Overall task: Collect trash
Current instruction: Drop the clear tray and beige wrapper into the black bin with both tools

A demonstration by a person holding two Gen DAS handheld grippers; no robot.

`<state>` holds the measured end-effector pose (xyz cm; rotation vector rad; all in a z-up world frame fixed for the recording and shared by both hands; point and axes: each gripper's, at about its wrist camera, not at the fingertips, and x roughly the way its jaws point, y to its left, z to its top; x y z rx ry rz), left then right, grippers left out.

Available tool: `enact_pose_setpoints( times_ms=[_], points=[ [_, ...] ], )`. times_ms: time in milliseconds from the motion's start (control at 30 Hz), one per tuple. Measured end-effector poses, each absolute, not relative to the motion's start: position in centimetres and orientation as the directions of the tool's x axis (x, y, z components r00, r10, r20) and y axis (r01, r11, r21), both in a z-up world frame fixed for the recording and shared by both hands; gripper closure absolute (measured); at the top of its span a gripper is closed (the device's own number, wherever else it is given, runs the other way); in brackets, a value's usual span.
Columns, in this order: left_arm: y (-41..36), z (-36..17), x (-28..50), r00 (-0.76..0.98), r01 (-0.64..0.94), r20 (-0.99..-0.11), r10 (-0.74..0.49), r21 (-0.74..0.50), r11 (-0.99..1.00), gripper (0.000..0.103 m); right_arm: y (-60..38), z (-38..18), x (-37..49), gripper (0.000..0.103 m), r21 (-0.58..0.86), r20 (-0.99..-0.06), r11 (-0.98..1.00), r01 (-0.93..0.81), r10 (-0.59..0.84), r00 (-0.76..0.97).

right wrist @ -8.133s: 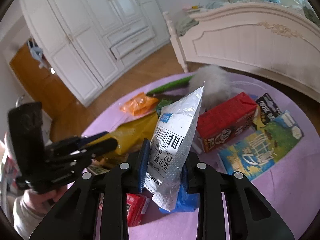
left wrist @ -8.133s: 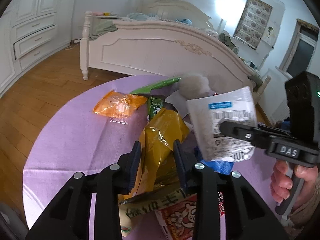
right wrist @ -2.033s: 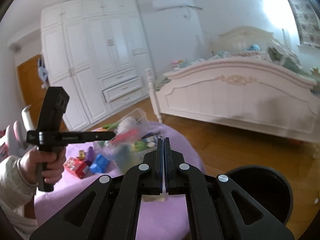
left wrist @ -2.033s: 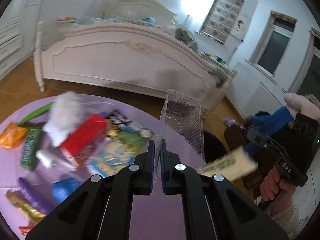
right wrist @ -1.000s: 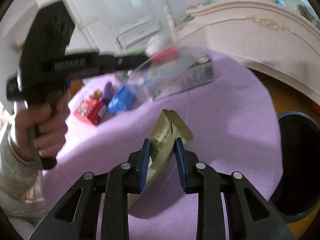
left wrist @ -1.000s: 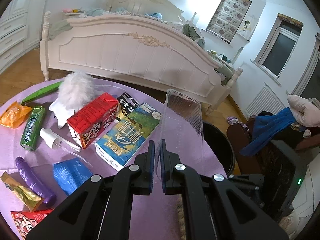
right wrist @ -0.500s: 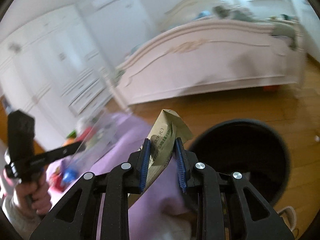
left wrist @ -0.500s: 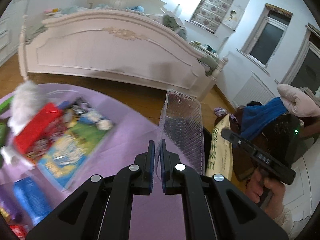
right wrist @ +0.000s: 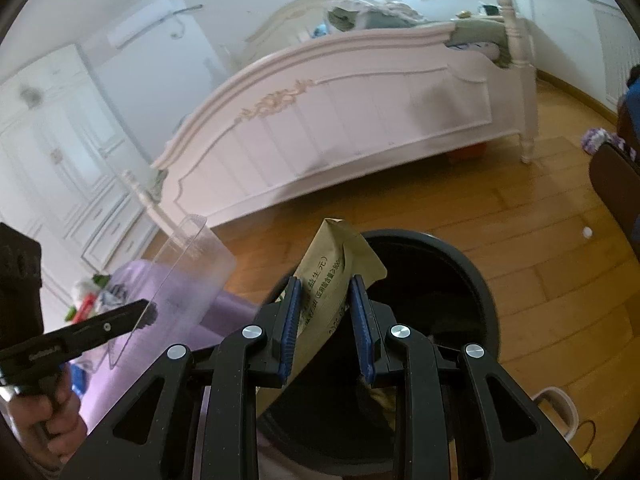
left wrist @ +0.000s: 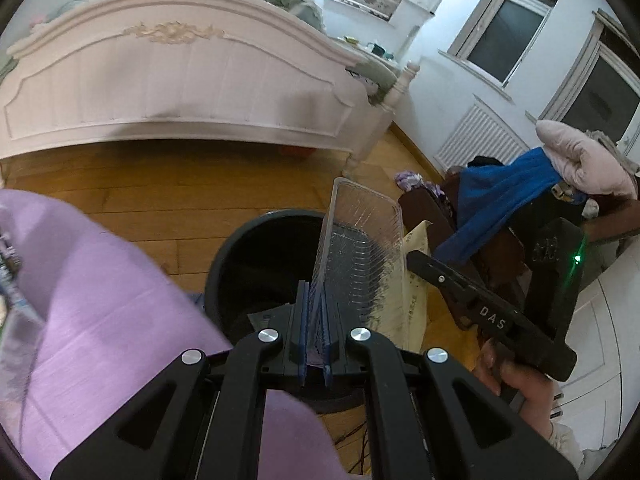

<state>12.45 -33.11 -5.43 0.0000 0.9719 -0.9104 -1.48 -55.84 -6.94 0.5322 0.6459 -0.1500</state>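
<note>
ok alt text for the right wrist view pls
The right tongs grip a tan paper packet above a black trash bin on a wooden floor. At left, the left tongs hold a clear plastic tray; a white bed stands behind.

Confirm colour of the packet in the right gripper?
Tan packet, dark print; clearest in right wrist view.

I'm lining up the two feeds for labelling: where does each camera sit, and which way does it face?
Left wrist: on the left hand-held gripper, facing past the clear plastic tray it clamps, down toward the black bin; the right hand shows.
Right wrist: on the right hand-held gripper, facing over the tan packet it grips, above the bin; the left hand shows.
Shared: bin, tray, packet, bed footboard, purple tablecloth.
</note>
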Motion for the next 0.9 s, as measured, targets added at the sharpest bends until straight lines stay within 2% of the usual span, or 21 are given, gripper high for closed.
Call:
enact_pose_setpoints(
  times_ms=[467, 533, 567, 600, 733, 800, 833, 867, 900],
  points=[
    [-36.5, -7.1, 12.9, 0.197, 0.675, -0.748, -0.634, -0.365, 0.641, 0.096, -58.7, -10.3, -1.4, 0.075, 0.431, -0.647, 0.829, 0.357, 0.008, 0.763],
    [-36.7, -7.2, 12.9, 0.199, 0.674, -0.754, -0.626, -0.358, 0.646, 0.093, -58.8, -10.4, -1.5, 0.056, 0.439, -0.646, 0.822, 0.363, 0.008, 0.763],
    [-36.8, -7.3, 12.9, 0.197, 0.674, -0.759, -0.621, -0.355, 0.648, 0.093, -59.0, -10.4, -1.7, 0.042, 0.447, -0.641, 0.814, 0.371, 0.002, 0.767],
    [-36.9, -7.4, 12.9, 0.194, 0.675, -0.763, -0.616, -0.352, 0.649, 0.093, -59.2, -10.3, -1.9, 0.037, 0.455, -0.635, 0.808, 0.375, -0.001, 0.773],
    [-36.3, -7.5, 12.7, 0.193, 0.672, -0.775, -0.601, -0.342, 0.657, 0.091, -59.2, -10.2, -2.1, 0.036, 0.459, -0.637, 0.804, 0.379, 0.000, 0.771],
    [-35.9, -7.4, 12.7, 0.198, 0.667, -0.775, -0.600, -0.342, 0.662, 0.070, -58.8, -10.0, -2.2, 0.034, 0.458, -0.637, 0.805, 0.376, 0.003, 0.770],
    [-35.6, -7.2, 12.6, 0.211, 0.665, -0.770, -0.603, -0.339, 0.666, 0.047, -58.7, -9.8, -2.2, 0.033, 0.459, -0.636, 0.806, 0.374, 0.003, 0.772],
    [-35.0, -6.7, 12.3, 0.239, 0.664, -0.755, -0.611, -0.333, 0.670, 0.032, -58.4, -9.7, -2.3, 0.032, 0.460, -0.633, 0.807, 0.371, 0.005, 0.775],
    [-34.7, -6.3, 12.1, 0.256, 0.665, -0.744, -0.617, -0.327, 0.671, 0.029, -58.2, -9.6, -2.3, 0.032, 0.460, -0.632, 0.809, 0.366, 0.009, 0.775]
  ],
)
